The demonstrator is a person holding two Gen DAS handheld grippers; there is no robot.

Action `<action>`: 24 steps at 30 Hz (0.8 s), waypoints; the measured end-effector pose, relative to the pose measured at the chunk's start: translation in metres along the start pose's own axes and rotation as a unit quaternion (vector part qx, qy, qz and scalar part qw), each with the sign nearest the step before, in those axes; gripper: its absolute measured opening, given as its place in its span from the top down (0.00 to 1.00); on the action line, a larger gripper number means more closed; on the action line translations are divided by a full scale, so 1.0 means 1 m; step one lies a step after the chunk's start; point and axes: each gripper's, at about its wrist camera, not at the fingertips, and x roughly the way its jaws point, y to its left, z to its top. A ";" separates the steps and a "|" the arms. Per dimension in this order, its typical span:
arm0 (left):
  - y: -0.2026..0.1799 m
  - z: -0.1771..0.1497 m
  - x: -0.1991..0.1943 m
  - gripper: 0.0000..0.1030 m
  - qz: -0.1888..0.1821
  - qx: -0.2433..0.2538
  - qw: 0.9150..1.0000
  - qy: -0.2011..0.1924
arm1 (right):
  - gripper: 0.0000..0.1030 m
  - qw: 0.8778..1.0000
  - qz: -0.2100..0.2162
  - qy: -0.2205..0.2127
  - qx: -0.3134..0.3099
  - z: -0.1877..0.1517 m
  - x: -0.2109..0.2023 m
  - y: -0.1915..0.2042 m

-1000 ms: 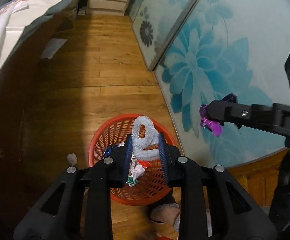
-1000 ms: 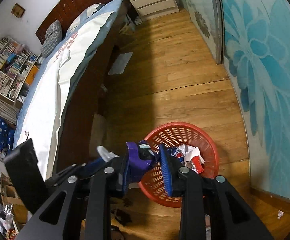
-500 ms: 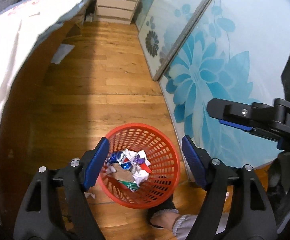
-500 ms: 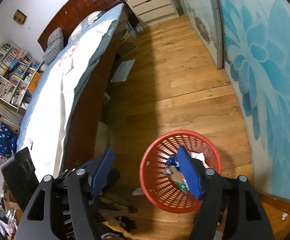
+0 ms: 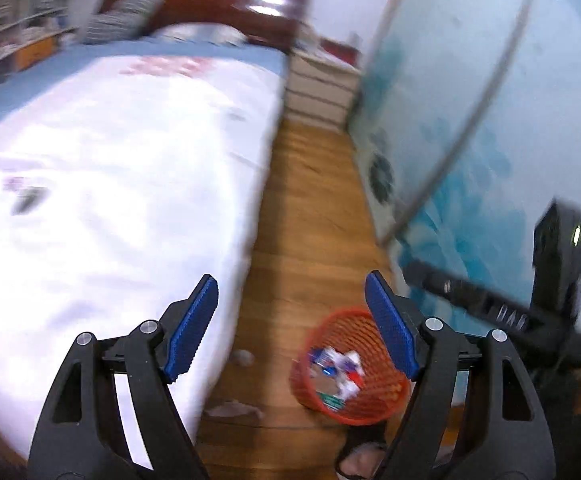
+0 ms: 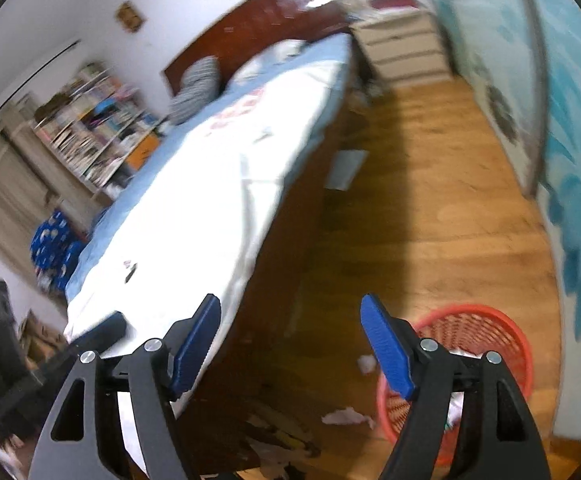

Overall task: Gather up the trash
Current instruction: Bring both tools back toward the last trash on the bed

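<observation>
Spreading wide and empty, left gripper, right gripper, wooden floor, bed, red basket

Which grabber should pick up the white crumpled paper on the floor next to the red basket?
Probably the right gripper. It is open and empty, and the crumpled paper lies just below it beside the red basket. The left gripper, also open, points more toward the bed.

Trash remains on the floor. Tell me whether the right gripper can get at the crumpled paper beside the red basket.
Probably yes: the right gripper is open and empty, and the crumpled paper lies uncovered on the floor beside the red basket.
</observation>
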 end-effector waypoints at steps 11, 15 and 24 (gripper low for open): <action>0.154 -0.007 -0.087 0.22 0.085 -0.037 0.990 -0.108 | 0.13 0.980 0.019 -0.006 -0.198 -0.030 0.053 0.189; 0.196 -0.018 -0.077 0.22 0.087 -0.065 0.990 -0.088 | 0.08 0.975 0.004 0.015 -0.223 -0.014 0.098 0.253; 0.260 -0.025 -0.105 0.22 0.086 -0.125 0.984 -0.096 | 0.10 0.943 -0.037 0.091 -0.319 0.000 0.268 0.401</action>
